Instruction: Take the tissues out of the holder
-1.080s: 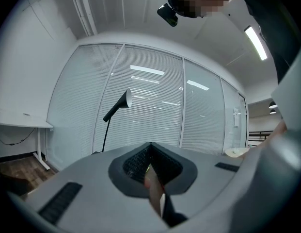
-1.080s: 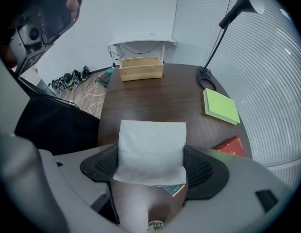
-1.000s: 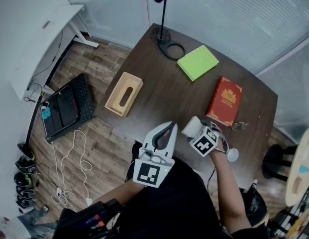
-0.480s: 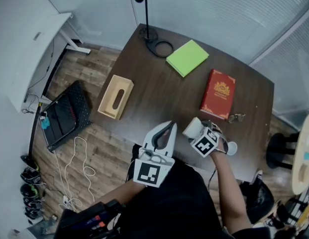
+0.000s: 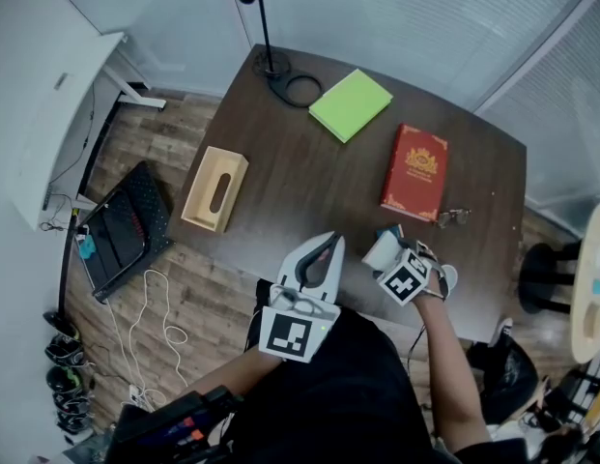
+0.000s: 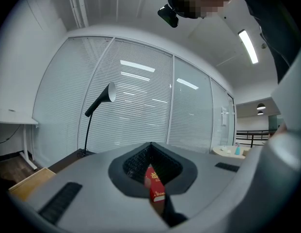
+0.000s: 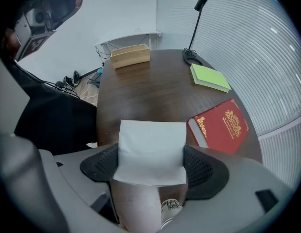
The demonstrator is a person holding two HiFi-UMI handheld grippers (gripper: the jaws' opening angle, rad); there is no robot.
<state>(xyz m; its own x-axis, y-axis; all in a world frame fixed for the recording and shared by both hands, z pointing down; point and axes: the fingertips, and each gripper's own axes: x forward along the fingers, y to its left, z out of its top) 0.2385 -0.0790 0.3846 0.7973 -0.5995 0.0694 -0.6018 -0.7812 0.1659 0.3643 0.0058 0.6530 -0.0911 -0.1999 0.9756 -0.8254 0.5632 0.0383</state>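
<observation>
Clamped in the right tongs (image 7: 151,155): white folded tissues (image 7: 151,139), pinched flat from both sides and sticking out past the tips. Held just above the near right part of the dark desk (image 5: 319,196), close to the red book (image 5: 414,172) and on its near side. Out of the holder (image 5: 214,189) and well apart from it.

At the desk's left edge, that holder: a pale wooden box, lying flat, with a dark oval slot in its top. Nothing touching it.

Left tongs (image 5: 330,244) closed tip to tip, with nothing gripped. Hovering at the desk's near edge, just left of the right tongs, and pointed toward the far side. Through the slit between their pads in the left gripper view, only a sliver of the red book.

Further back on the desk, a green notebook (image 5: 351,104), lying flat and apart from the red book. Beside it, at the far left corner, a black lamp (image 5: 273,64) on a round base, with a loop of cable next to it.

Under the desk's left side, wooden floor (image 5: 174,288) with white cables trailing over it
</observation>
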